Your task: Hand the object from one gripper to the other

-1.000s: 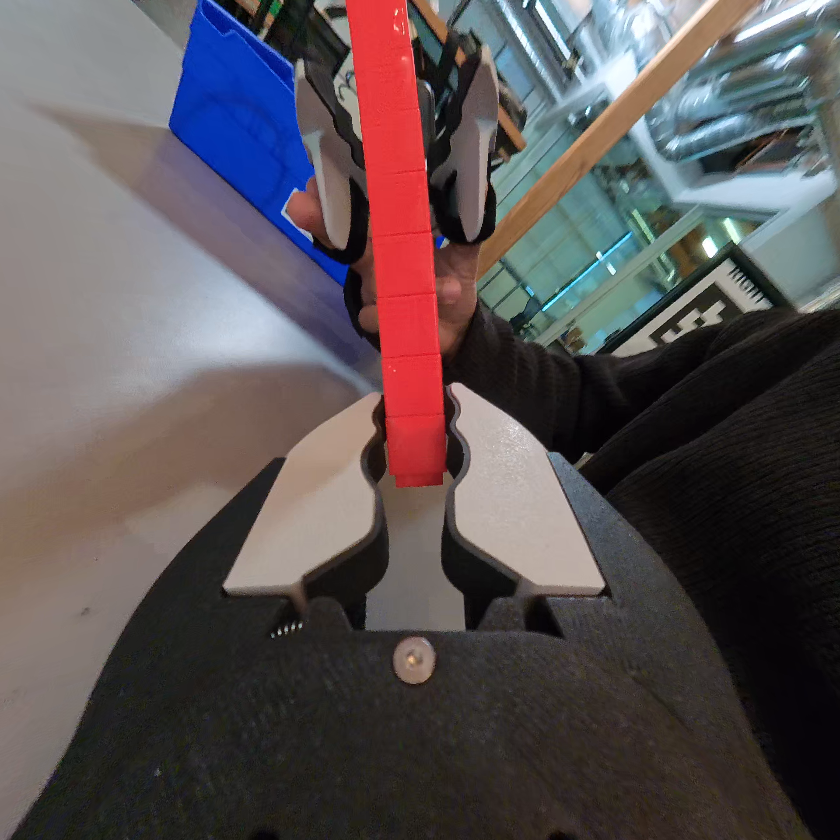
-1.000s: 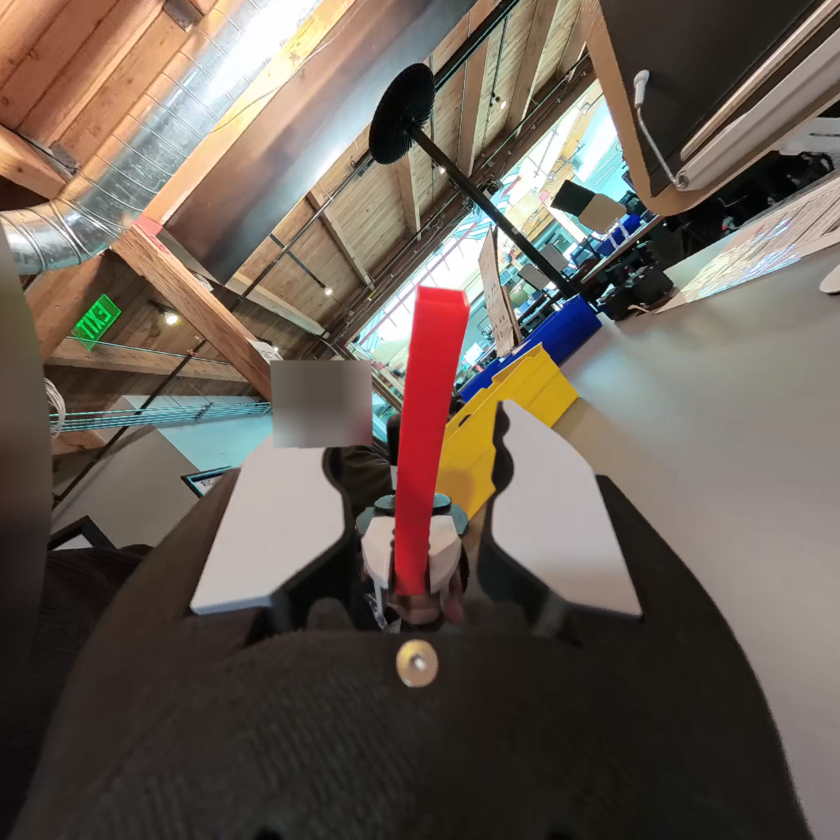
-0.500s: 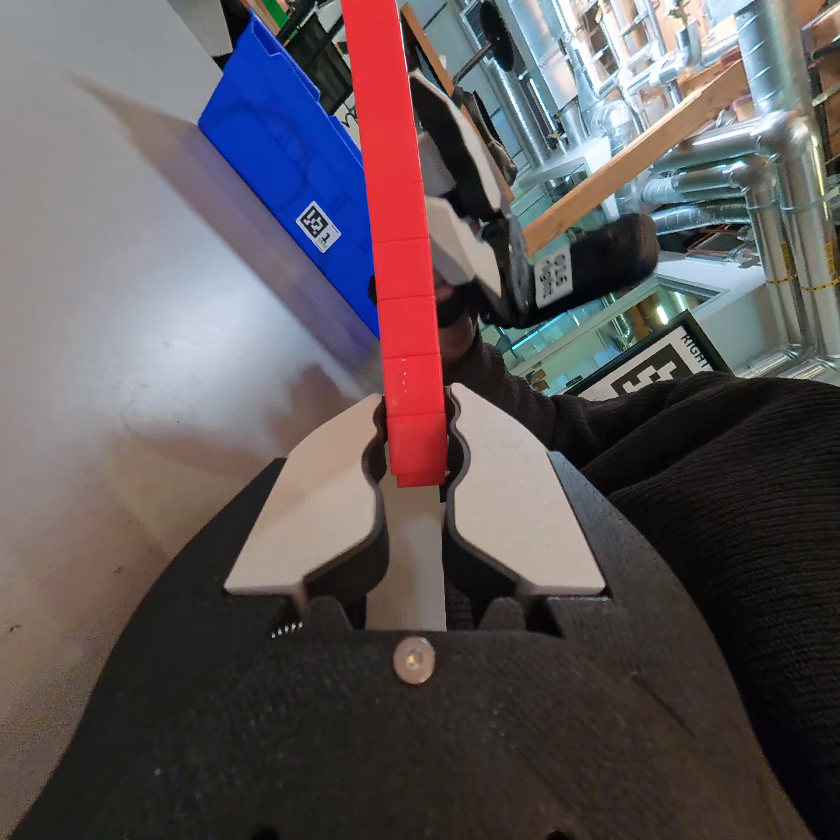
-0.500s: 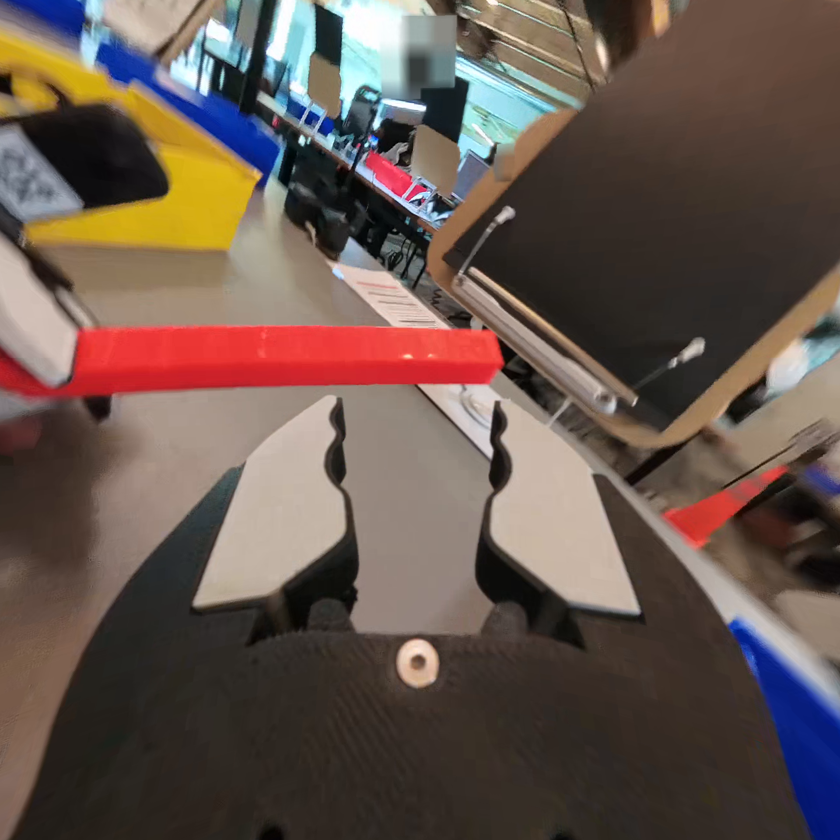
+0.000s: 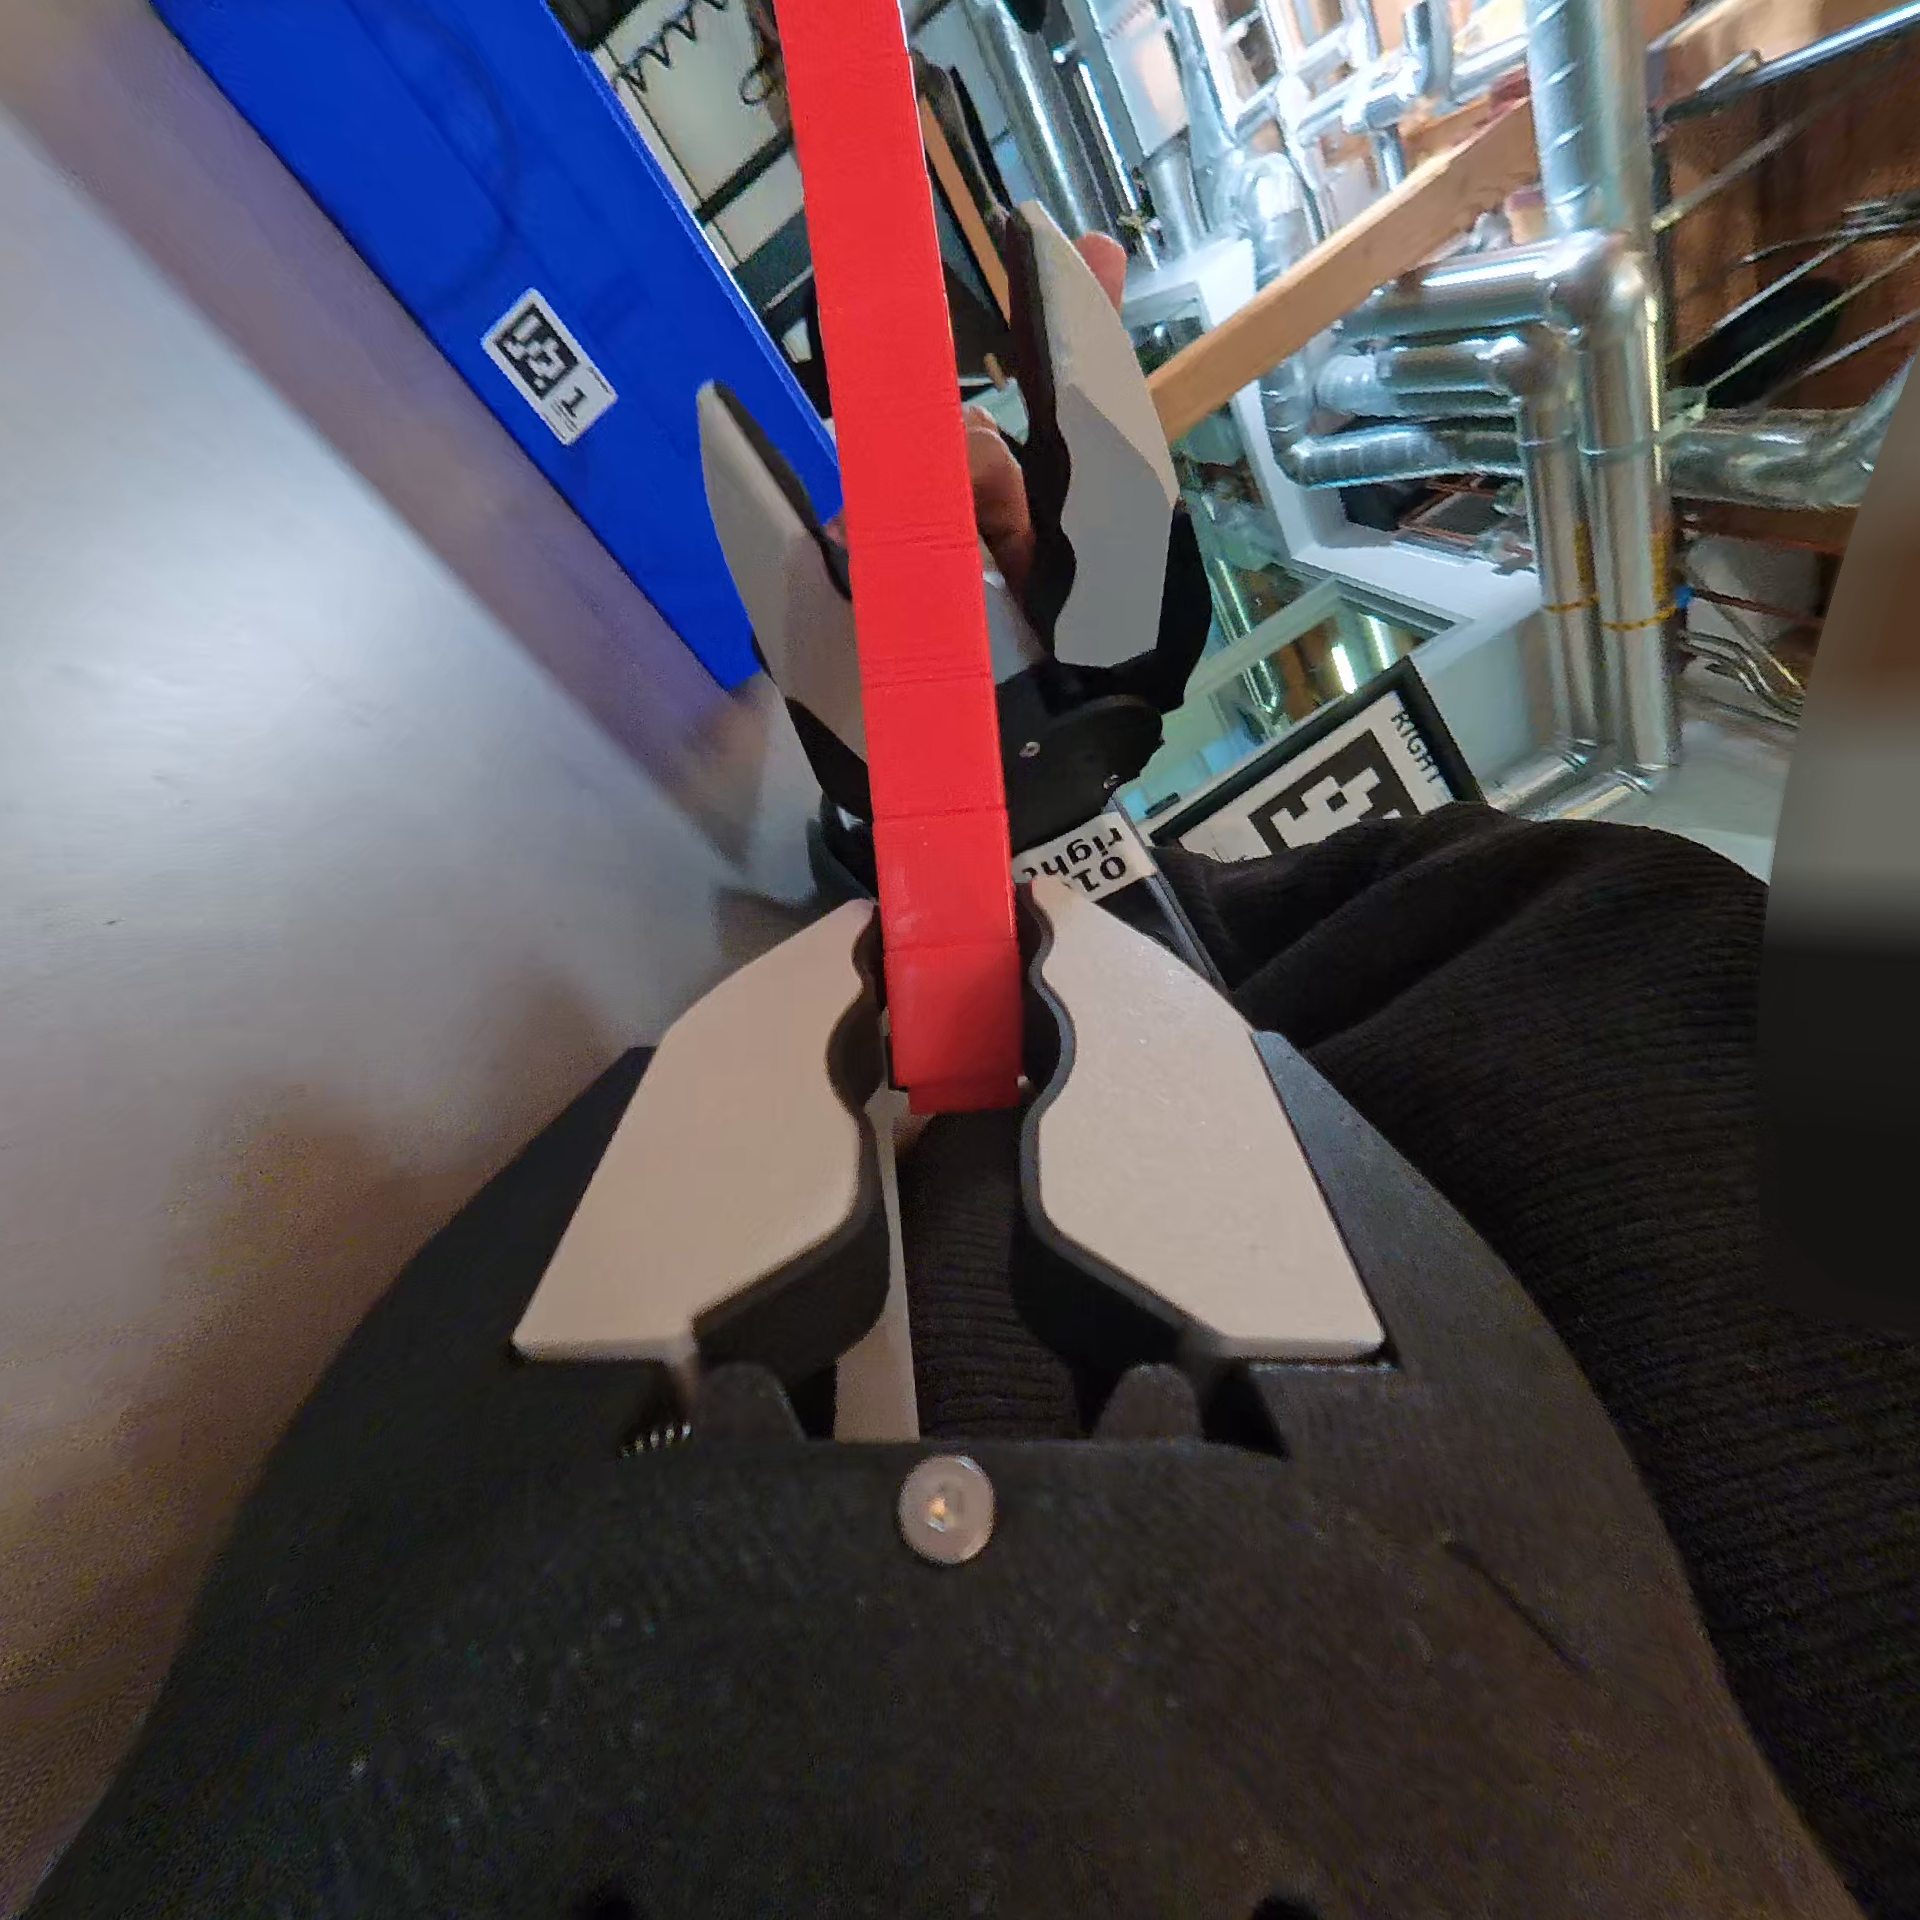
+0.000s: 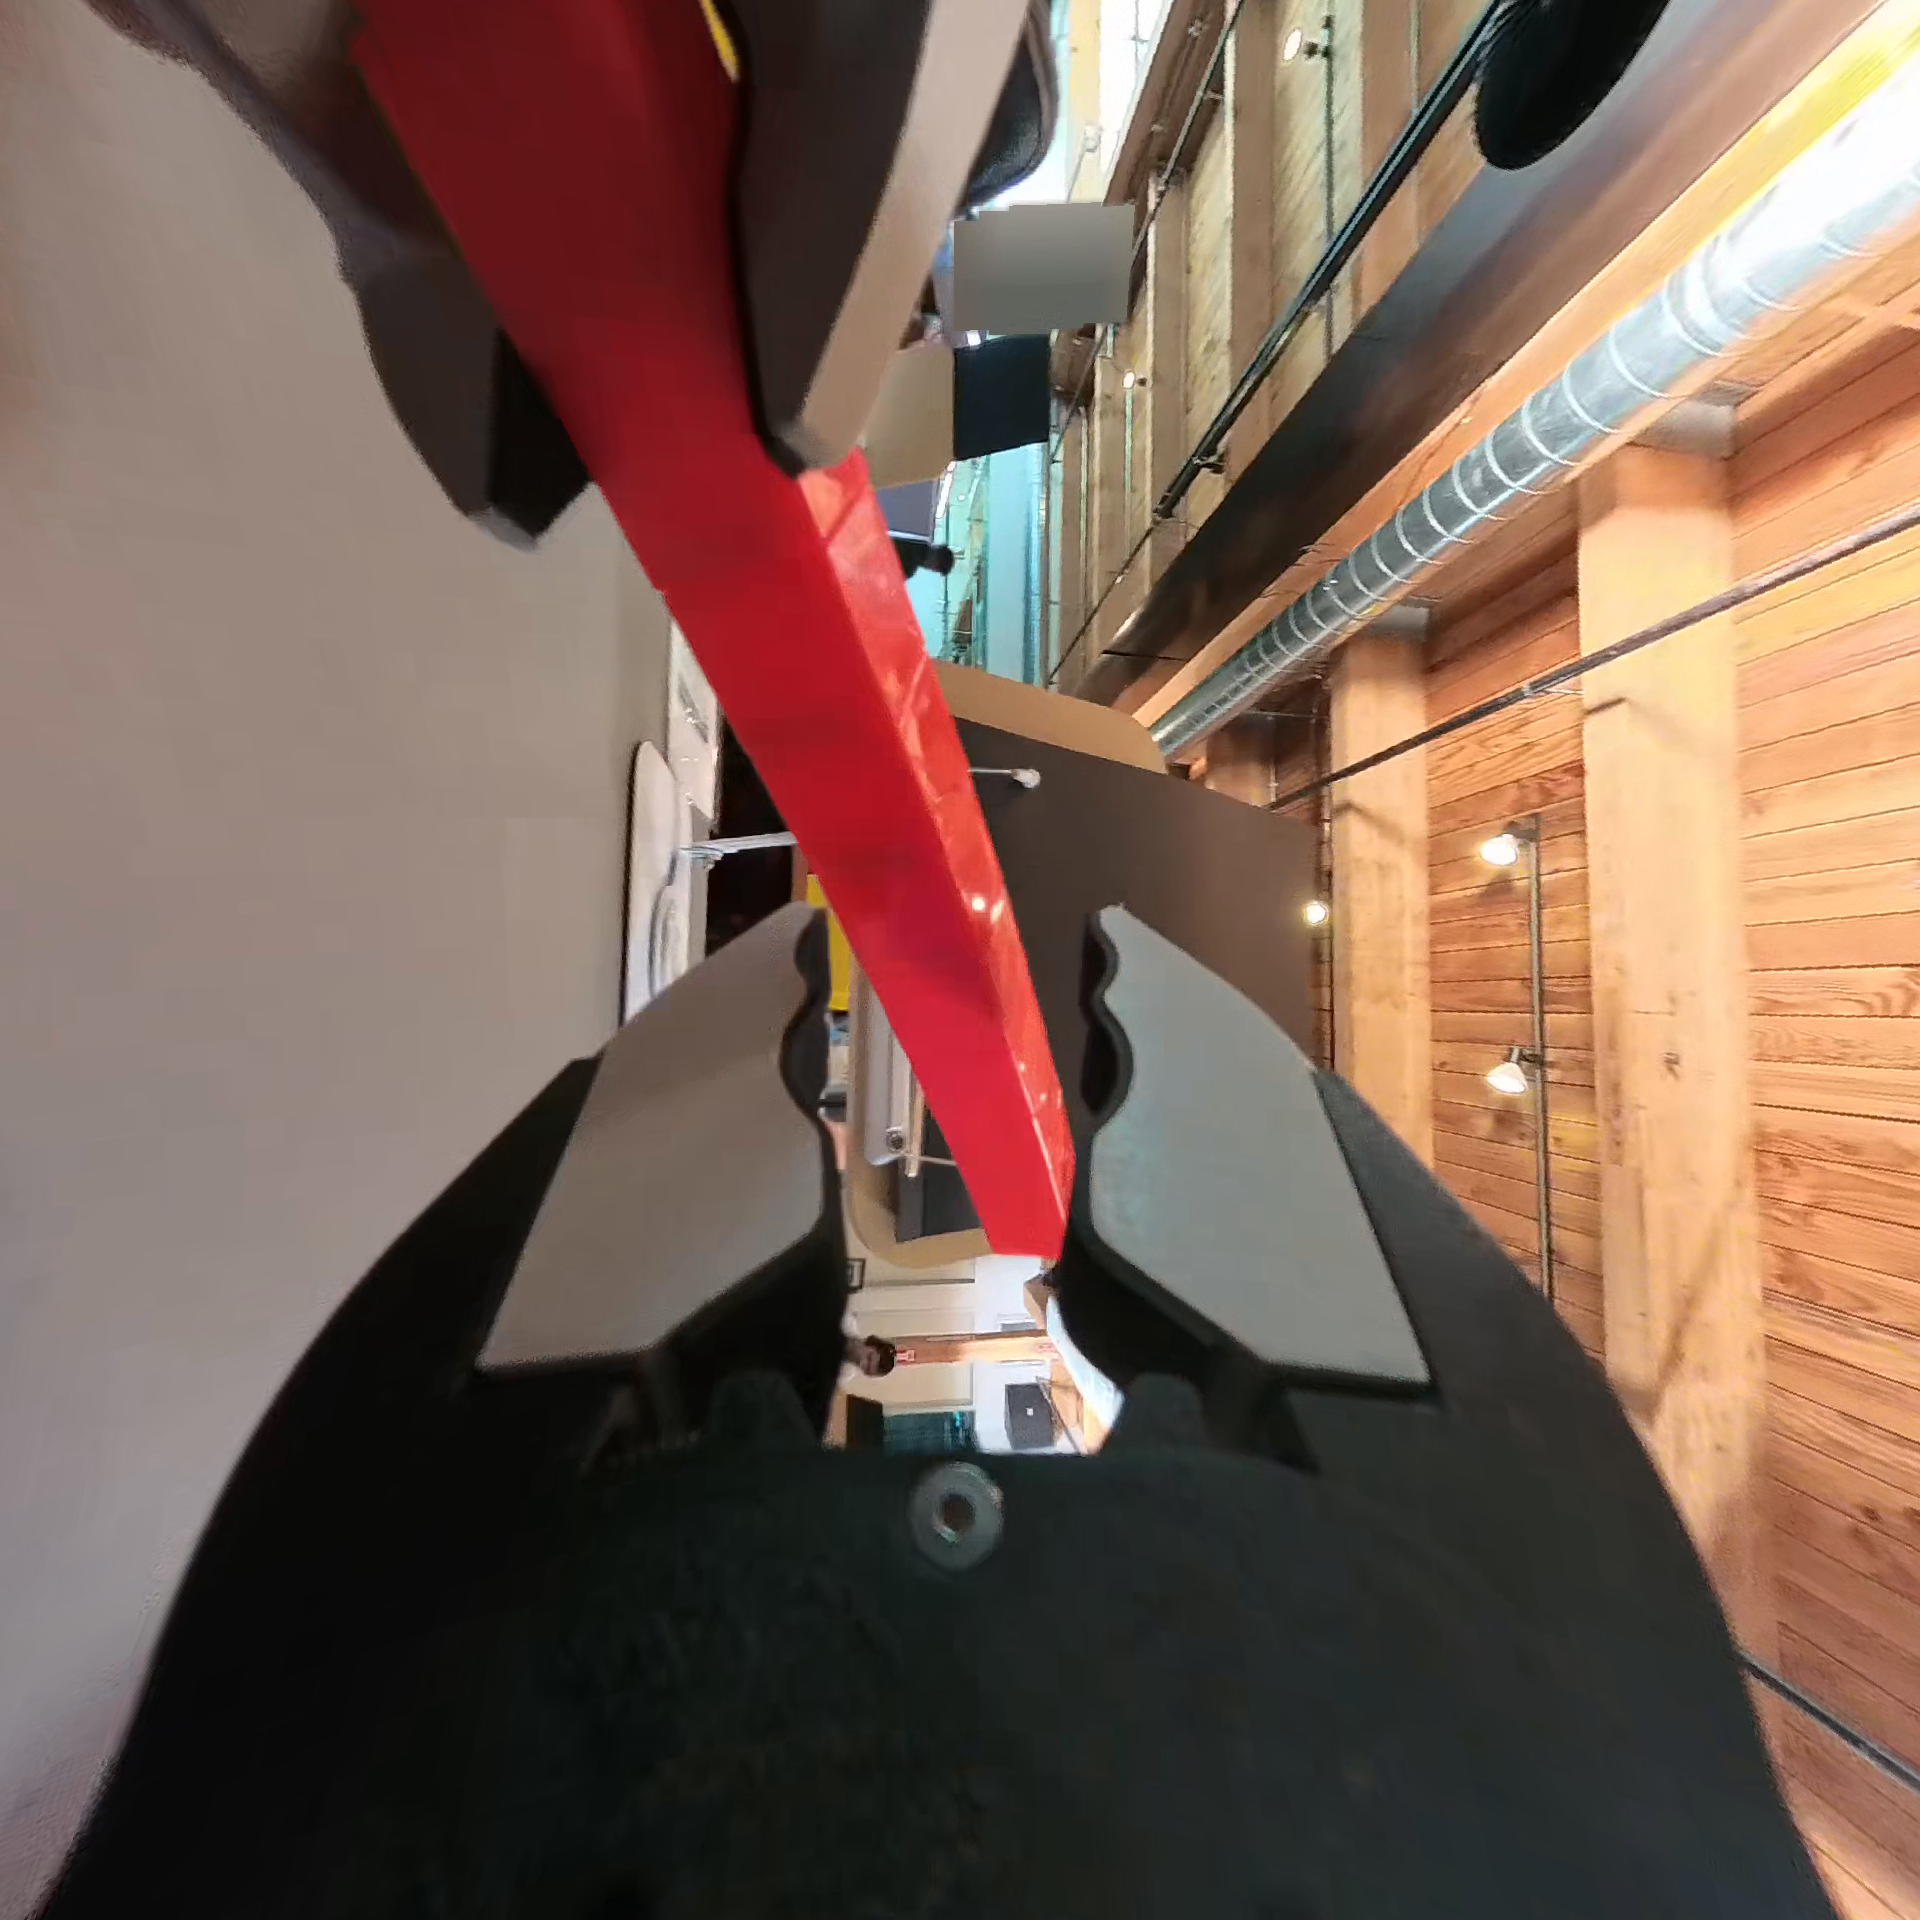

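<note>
Left wrist view: my left gripper point(image 5: 951, 1013) clamps one end of the long red segmented plastic bar point(image 5: 904, 468). Its long axis runs between the spread fingers of my right gripper point(image 6: 951, 1049), which I judge should close next.

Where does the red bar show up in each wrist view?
Left wrist view: red bar runs from center to top edge, base clamped in left tongs.
Right wrist view: red bar crosses diagonally from upper left, tip between open right tongs.
Shared landmark: grey table.
</note>
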`<state>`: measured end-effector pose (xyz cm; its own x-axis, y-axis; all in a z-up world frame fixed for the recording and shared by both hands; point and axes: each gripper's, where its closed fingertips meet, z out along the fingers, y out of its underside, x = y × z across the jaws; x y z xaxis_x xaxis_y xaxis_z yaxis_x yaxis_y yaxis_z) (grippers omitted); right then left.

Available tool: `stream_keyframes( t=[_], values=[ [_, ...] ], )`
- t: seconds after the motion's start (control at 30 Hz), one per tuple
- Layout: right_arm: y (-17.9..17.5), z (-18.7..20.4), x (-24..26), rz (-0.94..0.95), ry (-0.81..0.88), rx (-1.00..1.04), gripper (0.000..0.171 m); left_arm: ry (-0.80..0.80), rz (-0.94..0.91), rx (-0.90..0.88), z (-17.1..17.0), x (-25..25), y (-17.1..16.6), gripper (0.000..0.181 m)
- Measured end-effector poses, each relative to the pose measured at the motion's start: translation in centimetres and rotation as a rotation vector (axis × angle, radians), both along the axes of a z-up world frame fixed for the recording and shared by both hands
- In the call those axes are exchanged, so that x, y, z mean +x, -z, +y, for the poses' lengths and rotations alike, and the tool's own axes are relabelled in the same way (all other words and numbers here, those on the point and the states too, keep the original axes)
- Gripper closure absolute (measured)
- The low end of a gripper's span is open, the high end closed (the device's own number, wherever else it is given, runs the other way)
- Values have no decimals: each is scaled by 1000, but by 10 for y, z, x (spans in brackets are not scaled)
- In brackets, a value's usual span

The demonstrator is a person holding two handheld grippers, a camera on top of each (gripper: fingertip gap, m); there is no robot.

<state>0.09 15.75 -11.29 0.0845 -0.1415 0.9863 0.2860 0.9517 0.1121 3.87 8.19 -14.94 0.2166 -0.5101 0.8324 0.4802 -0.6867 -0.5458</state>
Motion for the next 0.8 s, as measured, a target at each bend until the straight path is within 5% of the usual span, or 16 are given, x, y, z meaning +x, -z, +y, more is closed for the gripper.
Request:
stream_keyframes(
  t=[0.27,0.4,0.6,0.8],
  values=[
    [-1,-7,2,1,-27,52,147,28,-69,61,-4,3,-14,150],
    [-2,-1,3,10,-14,-38,149,-122,-102,76,9,-17,-21,94],
    [-11,18,8,67,-21,-404,149,-283,-108,139,18,-46,-32,73],
    [-18,13,10,63,-173,-1058,148,-278,66,172,19,-33,-21,69]
  ],
)
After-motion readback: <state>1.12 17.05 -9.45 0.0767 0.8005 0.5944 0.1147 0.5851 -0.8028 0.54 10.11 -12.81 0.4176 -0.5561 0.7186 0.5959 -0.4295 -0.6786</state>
